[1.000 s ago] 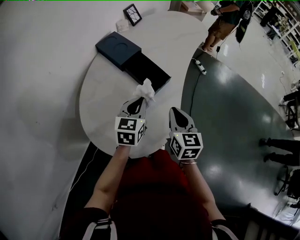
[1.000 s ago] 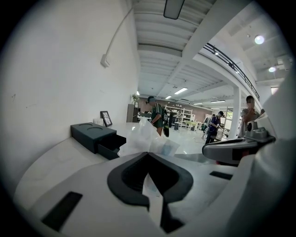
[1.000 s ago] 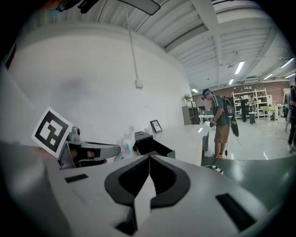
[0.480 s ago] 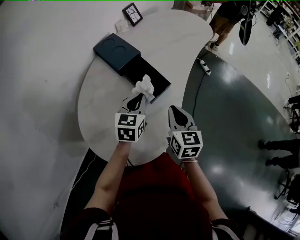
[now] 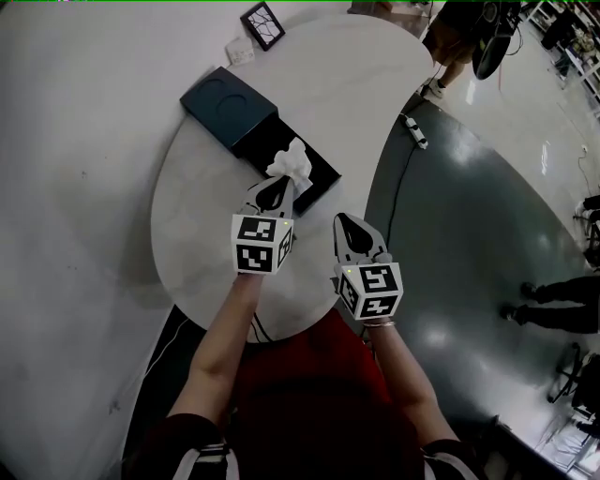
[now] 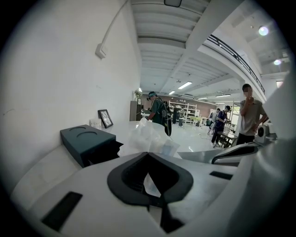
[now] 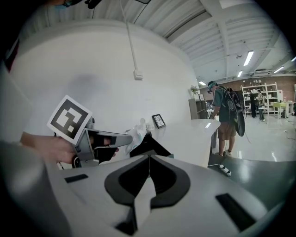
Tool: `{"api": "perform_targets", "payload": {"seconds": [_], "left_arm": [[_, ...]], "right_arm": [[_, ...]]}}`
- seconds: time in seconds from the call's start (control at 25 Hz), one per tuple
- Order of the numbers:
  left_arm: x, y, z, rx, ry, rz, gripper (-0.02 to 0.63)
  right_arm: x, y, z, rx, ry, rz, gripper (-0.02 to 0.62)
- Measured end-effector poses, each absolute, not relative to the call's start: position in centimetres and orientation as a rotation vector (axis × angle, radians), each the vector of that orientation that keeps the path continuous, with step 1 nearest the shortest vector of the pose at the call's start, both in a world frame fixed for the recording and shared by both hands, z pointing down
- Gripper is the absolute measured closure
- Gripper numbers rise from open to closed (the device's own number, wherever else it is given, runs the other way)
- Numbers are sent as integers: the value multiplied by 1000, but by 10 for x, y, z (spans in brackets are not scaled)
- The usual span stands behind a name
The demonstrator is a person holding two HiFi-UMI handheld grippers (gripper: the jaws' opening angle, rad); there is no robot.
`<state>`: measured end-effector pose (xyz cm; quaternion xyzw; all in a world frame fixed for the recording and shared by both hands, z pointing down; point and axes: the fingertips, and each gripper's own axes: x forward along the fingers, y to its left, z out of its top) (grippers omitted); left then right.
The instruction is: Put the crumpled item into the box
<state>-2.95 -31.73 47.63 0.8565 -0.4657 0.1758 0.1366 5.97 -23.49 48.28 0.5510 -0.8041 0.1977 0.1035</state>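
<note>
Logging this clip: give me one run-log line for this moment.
left gripper: shut on crumpled paper | paper at box | right gripper: shut, empty

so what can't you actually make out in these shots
- Inside of the box: in the head view, the crumpled item held by the left hand-held gripper covers part of it. In the left gripper view, the item and that gripper's body block it.
- Whether the crumpled item touches the box: no view settles it.
- Framed picture: too small in every view to read its design.
</note>
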Motion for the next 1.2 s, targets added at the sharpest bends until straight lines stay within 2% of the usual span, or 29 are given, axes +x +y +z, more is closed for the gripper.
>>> {"api": "perform_targets", "payload": {"seconds": [1.2], "left_arm": [[-21, -355, 526, 2426, -1374, 786, 583]], "right_arm": [[57, -269, 510, 1509, -2378, 637, 580]]}}
